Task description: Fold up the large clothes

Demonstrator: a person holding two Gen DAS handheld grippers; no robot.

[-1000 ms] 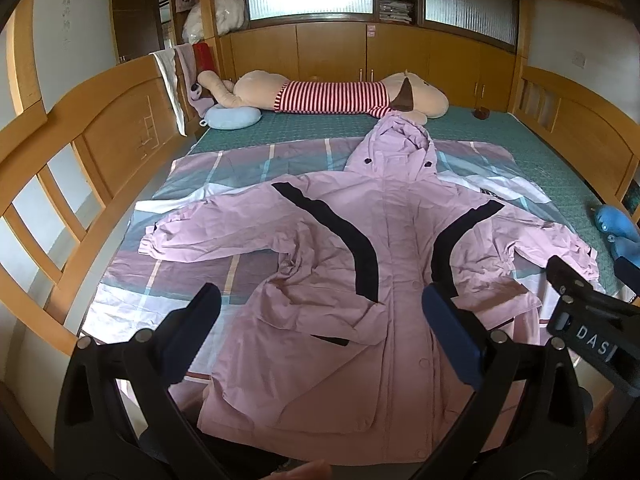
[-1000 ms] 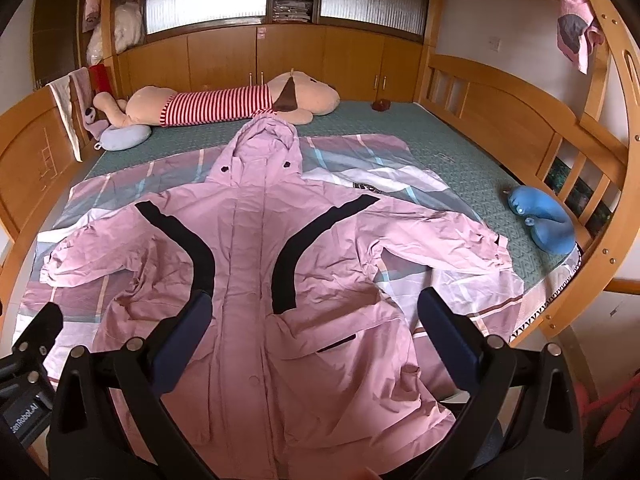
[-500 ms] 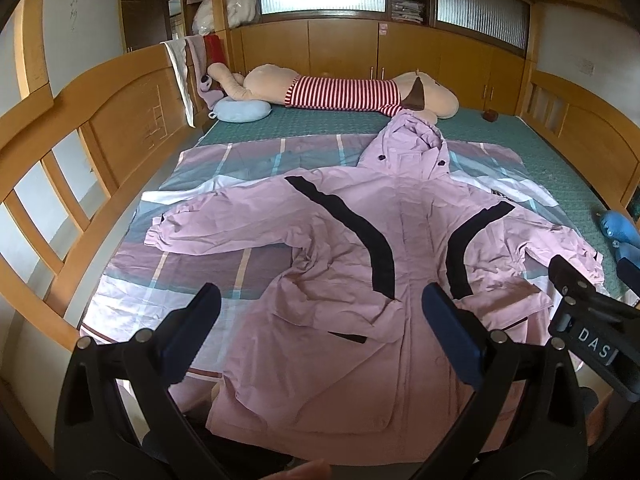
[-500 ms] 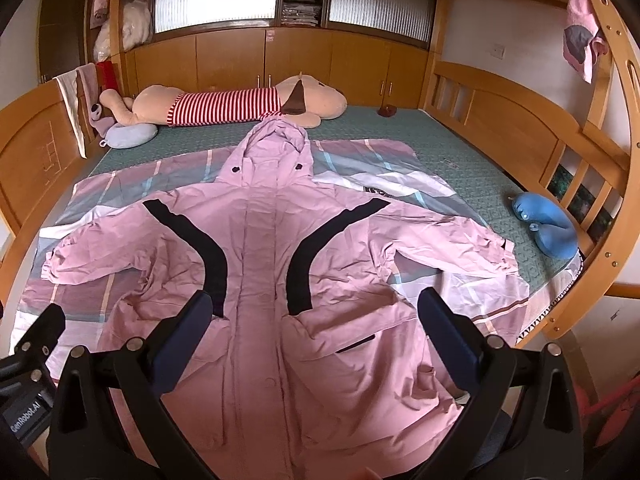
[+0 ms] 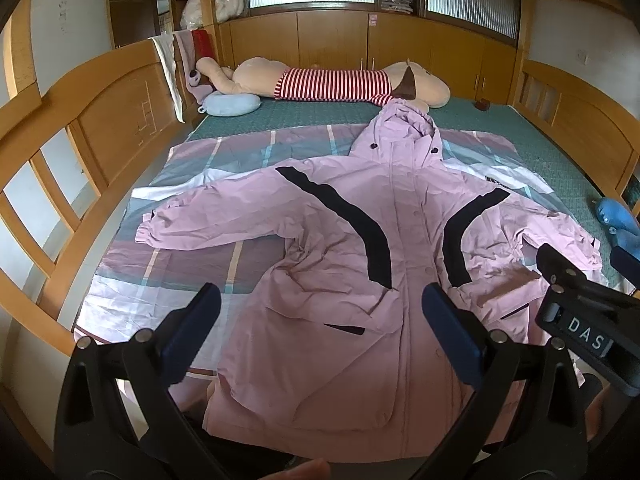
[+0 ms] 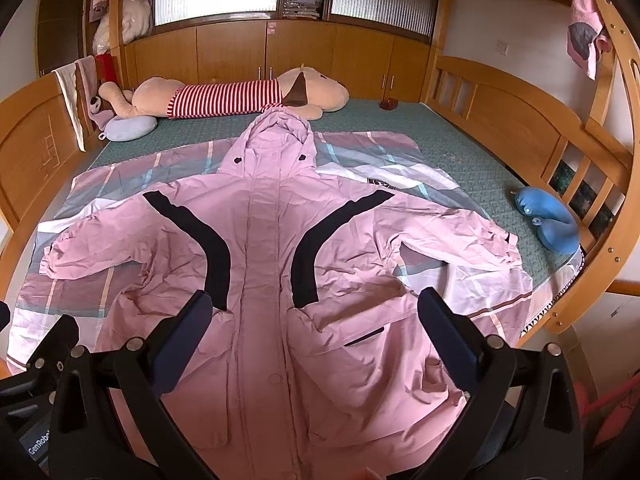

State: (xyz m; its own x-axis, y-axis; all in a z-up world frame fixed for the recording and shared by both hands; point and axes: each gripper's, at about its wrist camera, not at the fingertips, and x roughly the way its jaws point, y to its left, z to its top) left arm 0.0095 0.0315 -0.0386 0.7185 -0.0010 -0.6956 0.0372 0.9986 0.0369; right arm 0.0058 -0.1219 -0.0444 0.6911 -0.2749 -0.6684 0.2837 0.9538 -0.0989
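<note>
Lying flat on the bed (image 5: 500, 128), front up, the pink jacket (image 5: 360, 264) is spreading over a striped sheet (image 5: 180, 264), hood twd the far edge by the long plush toy (image 5: 332, 82), hem hanging at the near edge. Both sleeves are reaching out sideways, cuffs nearing the left & right edges of the sheet.

Left hand-held gripper (image 5: 320, 332) is hovering above the hem w/ jaws wide apart, nothing in them. Right hand-held gripper (image 6: 314, 330) is doing the same over the lower front, jaws fully spread, empty, not touching cloth.

Judging by the layout, no fold is made yet; step in hand looks like picking grip points for a first fold. To do it well: smooth the bunched fabric under the left armpit first, since creases there will get locked in. Prob best to take each sleeve near the cuff, pinching both layers, & lay it across the chest so the edge runs parallel to the button strip. Keep the cloth low while carrying it so the body isn't dragging off the near edge. The blue cushion (image 6: 552, 224) at the right edge is sitting clear of the cuff, so no snag likely.
</note>
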